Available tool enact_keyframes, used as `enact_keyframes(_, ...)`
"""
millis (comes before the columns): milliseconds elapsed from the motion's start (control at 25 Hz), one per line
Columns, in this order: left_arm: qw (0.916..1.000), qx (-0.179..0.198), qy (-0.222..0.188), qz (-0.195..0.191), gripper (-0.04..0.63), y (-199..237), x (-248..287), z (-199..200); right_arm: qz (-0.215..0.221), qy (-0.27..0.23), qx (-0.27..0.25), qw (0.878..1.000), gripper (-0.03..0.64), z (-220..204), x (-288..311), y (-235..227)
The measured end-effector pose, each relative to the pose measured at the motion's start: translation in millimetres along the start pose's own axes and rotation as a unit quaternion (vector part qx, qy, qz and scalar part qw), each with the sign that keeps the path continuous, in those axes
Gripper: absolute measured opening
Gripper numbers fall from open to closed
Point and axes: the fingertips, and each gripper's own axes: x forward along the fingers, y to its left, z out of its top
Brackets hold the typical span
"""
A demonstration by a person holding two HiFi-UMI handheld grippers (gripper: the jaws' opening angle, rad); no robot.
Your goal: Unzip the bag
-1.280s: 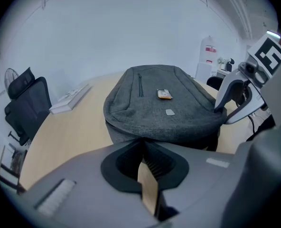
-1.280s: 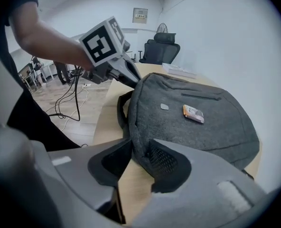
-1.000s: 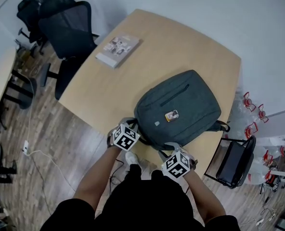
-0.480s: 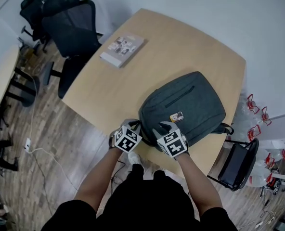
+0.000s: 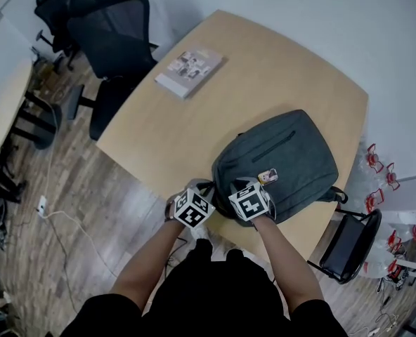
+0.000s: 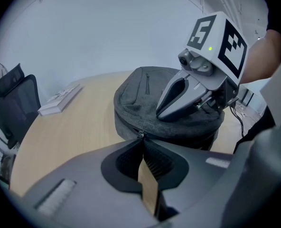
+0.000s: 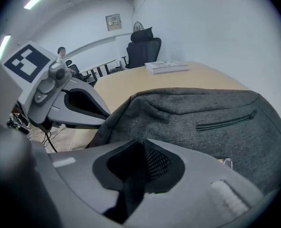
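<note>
Place: office meeting room | Signs: large pale wooden table (image 5: 278, 69); black mesh office chairs (image 5: 117, 34); wood-plank floor (image 5: 67, 244); plain white wall (image 7: 211, 27)

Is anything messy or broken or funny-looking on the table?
Nothing is spilled or broken. The only odd bit: the grey backpack lies flat right at the near corner of the table, and one strap seems to poke out past the edge. The book lies tidy along the far side.
</note>
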Motion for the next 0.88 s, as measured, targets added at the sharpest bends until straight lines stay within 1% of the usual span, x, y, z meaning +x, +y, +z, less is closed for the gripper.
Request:
enact_keyframes(160,0.9997,0.012,0.006,-0.019,0.026,-1,1,-2,-0.017,0.023,-0.019,0.999,0.015,-2,10,-1)
enact_keyframes(320,0.999,0.029,0.011,-0.032,0.025,0,-3,-5,-0.01,0.018,-0.006,1.0,0.015,0,12,-5)
enact_keyframes(360,0.9986,0.04,0.013,-0.033,0.025,-1,-3,-5,-0.008,0.014,0.0,1.0,0.014,1,13,-6)
enact_keyframes(440,0.9963,0.076,0.024,-0.033,0.025,-3,-4,-8,-0.003,0.007,0.021,1.0,0.009,0,13,-8)
enact_keyframes(520,0.9916,0.119,0.036,-0.035,0.025,-6,-5,-12,0.005,0.001,0.049,0.999,0.006,-2,14,-10)
enact_keyframes(600,0.9875,0.144,0.046,-0.046,0.025,-11,-7,-14,0.013,-0.004,0.07,0.997,0.006,-1,14,-12)
enact_keyframes(680,0.9864,0.144,0.053,-0.058,0.026,-16,-9,-15,0.017,-0.007,0.085,0.996,0.006,1,14,-13)
enact_keyframes(760,0.9878,0.129,0.057,-0.066,0.026,-21,-10,-17,0.02,-0.01,0.099,0.995,0.006,2,15,-15)
enact_keyframes(880,0.9929,0.076,0.053,-0.075,0.026,-24,-12,-17,0.025,-0.014,0.122,0.992,0.006,3,16,-17)
